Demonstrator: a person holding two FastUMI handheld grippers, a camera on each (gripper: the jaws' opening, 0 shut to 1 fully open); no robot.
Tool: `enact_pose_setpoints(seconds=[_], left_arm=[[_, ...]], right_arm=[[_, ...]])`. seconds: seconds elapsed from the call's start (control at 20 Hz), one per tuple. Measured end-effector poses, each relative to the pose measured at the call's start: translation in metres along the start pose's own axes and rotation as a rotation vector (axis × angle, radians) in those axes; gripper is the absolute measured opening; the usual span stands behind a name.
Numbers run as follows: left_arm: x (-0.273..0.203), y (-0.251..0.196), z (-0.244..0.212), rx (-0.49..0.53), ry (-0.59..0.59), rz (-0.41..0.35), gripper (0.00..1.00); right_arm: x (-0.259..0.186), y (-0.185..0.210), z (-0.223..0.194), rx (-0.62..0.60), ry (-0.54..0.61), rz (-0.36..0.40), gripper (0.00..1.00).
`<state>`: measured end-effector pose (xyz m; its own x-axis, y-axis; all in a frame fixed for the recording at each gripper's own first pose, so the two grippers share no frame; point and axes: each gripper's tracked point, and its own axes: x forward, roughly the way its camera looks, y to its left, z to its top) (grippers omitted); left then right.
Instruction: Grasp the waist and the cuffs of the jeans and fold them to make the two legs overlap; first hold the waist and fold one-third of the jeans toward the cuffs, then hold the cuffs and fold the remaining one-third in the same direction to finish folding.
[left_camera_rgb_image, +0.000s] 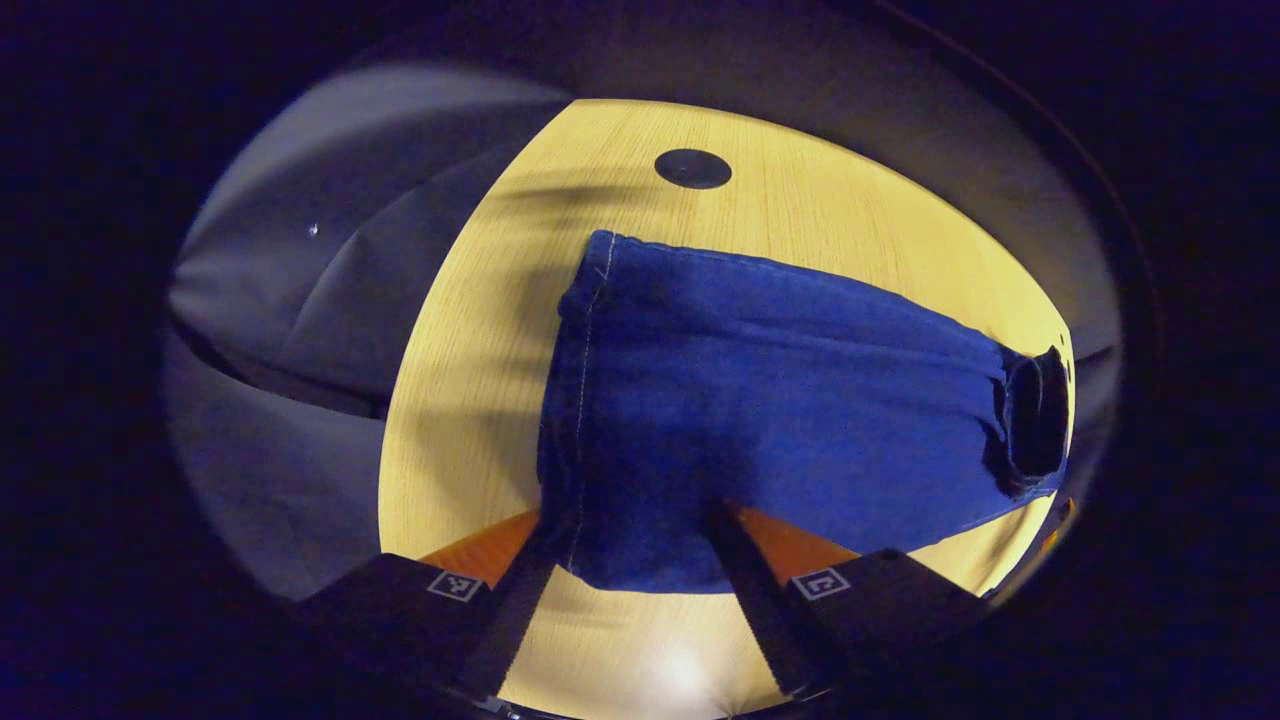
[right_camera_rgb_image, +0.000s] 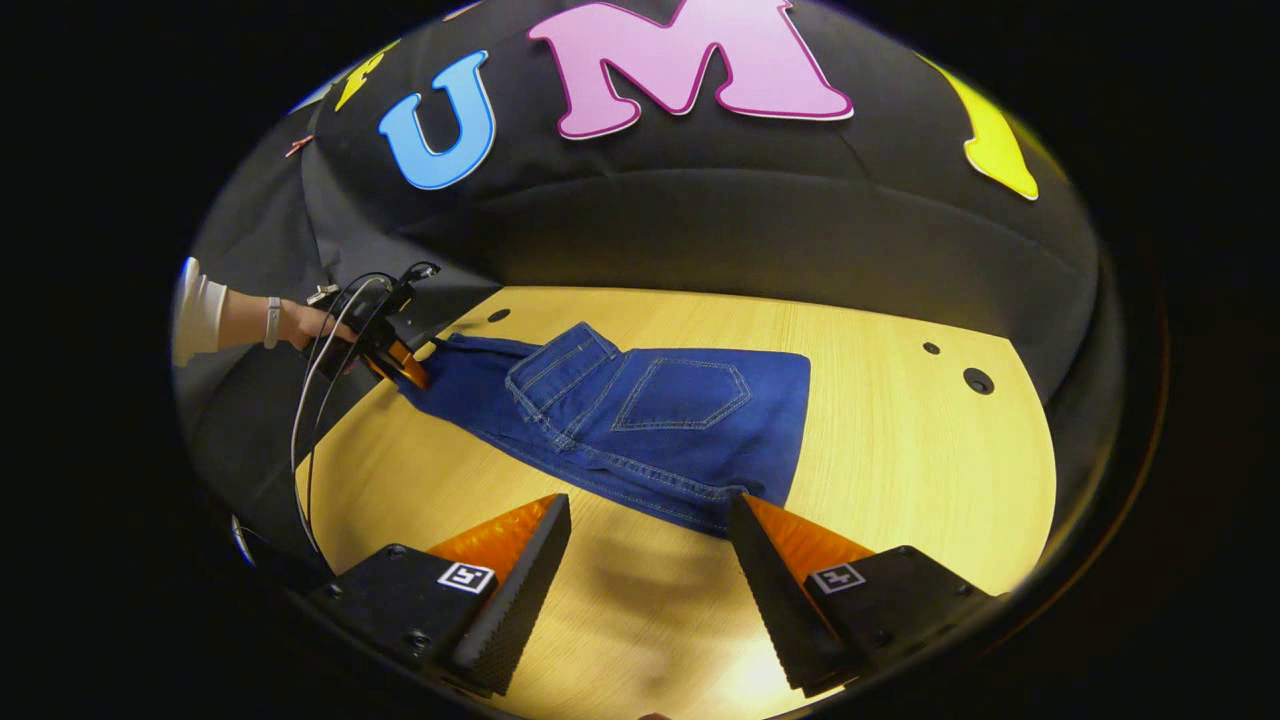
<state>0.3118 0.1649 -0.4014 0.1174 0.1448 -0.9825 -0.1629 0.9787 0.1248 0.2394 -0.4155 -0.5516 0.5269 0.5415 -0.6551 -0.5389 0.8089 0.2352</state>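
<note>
Blue jeans (right_camera_rgb_image: 650, 410) lie on the wooden table (right_camera_rgb_image: 900, 450), the waist part folded over the legs with a back pocket facing up. My right gripper (right_camera_rgb_image: 648, 510) hovers open just in front of the near folded edge, nothing between its fingers. In the left gripper view the narrow end of the jeans (left_camera_rgb_image: 780, 400) has a stitched hem on its left side. It reaches down between the wide-apart fingers of my left gripper (left_camera_rgb_image: 630, 540), which is open. The right gripper view also shows this left gripper (right_camera_rgb_image: 400, 365) at the far left end of the jeans, held by a hand (right_camera_rgb_image: 290, 325).
A black round cap (left_camera_rgb_image: 692, 168) is set in the table (left_camera_rgb_image: 480, 380) beyond the jeans. Small holes (right_camera_rgb_image: 977, 380) mark the right side of the tabletop. Cables (right_camera_rgb_image: 310, 420) hang from the left gripper past the table's left edge. The booth's black cloth wall stands behind.
</note>
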Motion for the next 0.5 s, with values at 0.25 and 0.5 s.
enact_pose_setpoints(seconds=[0.25, 0.5], left_arm=[[-0.010, -0.034, -0.009, -0.094, 0.076, -0.089, 0.17], [-0.111, -0.108, 0.023, -0.093, -0.176, -0.290, 0.09]], right_arm=[[-0.025, -0.004, 0.004, -0.026, -0.025, -0.004, 0.98], [-0.054, -0.026, 0.023, 0.018, -0.105, -0.039, 0.98]])
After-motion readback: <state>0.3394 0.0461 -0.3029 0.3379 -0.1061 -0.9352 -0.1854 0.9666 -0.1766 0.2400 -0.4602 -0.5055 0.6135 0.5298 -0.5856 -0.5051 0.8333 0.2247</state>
